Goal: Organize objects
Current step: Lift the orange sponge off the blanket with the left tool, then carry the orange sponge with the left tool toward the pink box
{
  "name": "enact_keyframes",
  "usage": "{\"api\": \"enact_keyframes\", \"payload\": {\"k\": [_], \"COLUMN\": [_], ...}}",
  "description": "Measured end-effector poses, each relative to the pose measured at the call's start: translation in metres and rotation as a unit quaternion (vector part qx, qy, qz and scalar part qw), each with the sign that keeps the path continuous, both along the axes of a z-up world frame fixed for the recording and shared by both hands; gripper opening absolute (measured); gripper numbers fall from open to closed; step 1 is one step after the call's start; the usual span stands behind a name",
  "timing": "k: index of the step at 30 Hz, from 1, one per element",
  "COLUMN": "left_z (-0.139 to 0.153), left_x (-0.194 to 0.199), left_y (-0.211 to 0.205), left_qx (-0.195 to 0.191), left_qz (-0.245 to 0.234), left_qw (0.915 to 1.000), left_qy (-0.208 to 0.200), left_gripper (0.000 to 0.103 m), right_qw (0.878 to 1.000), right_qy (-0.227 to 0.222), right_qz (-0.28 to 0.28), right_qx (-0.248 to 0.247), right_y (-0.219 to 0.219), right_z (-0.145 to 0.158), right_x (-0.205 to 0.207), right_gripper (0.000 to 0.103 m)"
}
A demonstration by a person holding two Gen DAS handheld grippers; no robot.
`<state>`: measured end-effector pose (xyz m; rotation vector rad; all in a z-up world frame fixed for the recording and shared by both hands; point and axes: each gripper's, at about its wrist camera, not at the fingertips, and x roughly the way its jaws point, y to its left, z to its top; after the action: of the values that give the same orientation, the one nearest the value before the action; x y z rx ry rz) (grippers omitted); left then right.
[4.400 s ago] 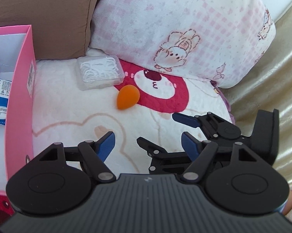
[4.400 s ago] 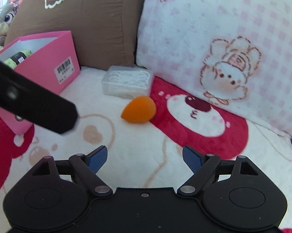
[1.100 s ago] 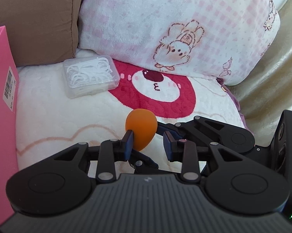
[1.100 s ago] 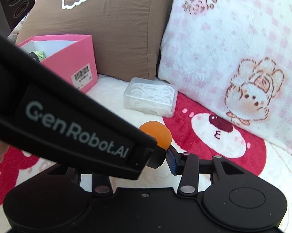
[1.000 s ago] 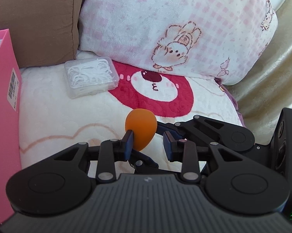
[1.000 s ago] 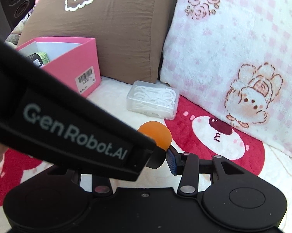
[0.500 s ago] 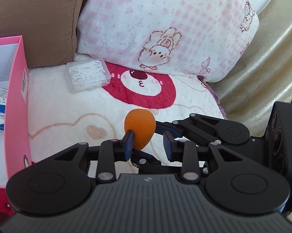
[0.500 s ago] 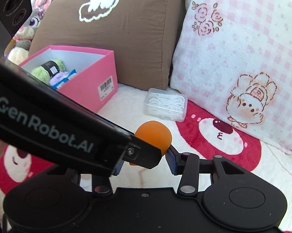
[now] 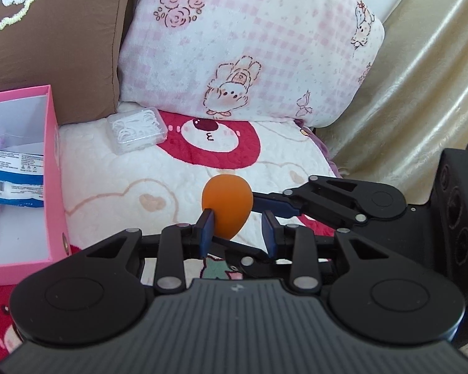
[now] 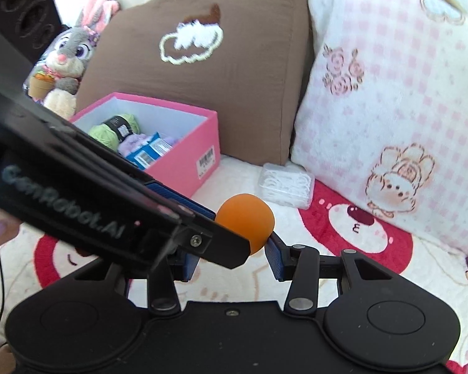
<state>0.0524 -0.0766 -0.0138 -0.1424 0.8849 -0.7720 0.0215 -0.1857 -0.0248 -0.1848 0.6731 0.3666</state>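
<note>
An orange egg-shaped sponge (image 9: 227, 201) hangs above the blanket, held from two sides. My left gripper (image 9: 237, 218) is shut on it, its left pad lying on the sponge's lower side. My right gripper (image 10: 232, 257) is shut on the same sponge (image 10: 249, 218), and its blue-padded fingers (image 9: 277, 207) reach in from the right in the left wrist view. The left gripper's fingers (image 10: 184, 202) cross the right wrist view and hide the right gripper's left pad. A pink box (image 9: 51, 155) stands at the left, open on top.
The pink box (image 10: 184, 162) holds green yarn (image 10: 115, 127) and a blue packet (image 9: 12, 180). A clear case of floss picks (image 9: 137, 129) lies by the pillows. Behind stand a brown cushion (image 10: 202, 93), a pink checked pillow (image 9: 249, 46) and a plush rabbit (image 10: 67, 53).
Both grippers closed on the sponge, which earlier lay on the blanket. Over the last second they rose together with it, and more of the pink box came into view.
</note>
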Motion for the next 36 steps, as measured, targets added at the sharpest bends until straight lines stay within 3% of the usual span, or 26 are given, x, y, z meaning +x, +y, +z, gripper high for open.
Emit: {"api": "enact_keyframes", "payload": {"k": [13,18,22,36], "left_z": [0.028,0.028,0.028,0.045], "left_x": [-0.035,-0.040,-0.045,-0.073], "left_y": [0.026,0.041,0.058,0.103], "left_qx": [0.038,0.063,0.053,0.049], "left_qz": [0.000,0.011,0.023,0.038], "left_qw": [0.9990,0.9979,0.9982,0.9979], "left_qy": [-0.024,-0.007,0.012,0.018], "left_gripper": [0.032,0.032,0.032,0.032], "right_qw": [0.999,0.997,0.997,0.995], "right_qy": [-0.006,0.013,0.005,-0.002], "right_qz": [0.030,0.044,0.063,0.092], "right_qx": [0.029,0.054,0.041,0.034], "right_y": [0.018,0.028,0.044,0.090], "right_z": [0.025,0.023,0.029,0.045], "right_x": [-0.022,-0.022,-0.032,-0.061], "right_gripper": [0.050,0.050,0.050,0.050]}}
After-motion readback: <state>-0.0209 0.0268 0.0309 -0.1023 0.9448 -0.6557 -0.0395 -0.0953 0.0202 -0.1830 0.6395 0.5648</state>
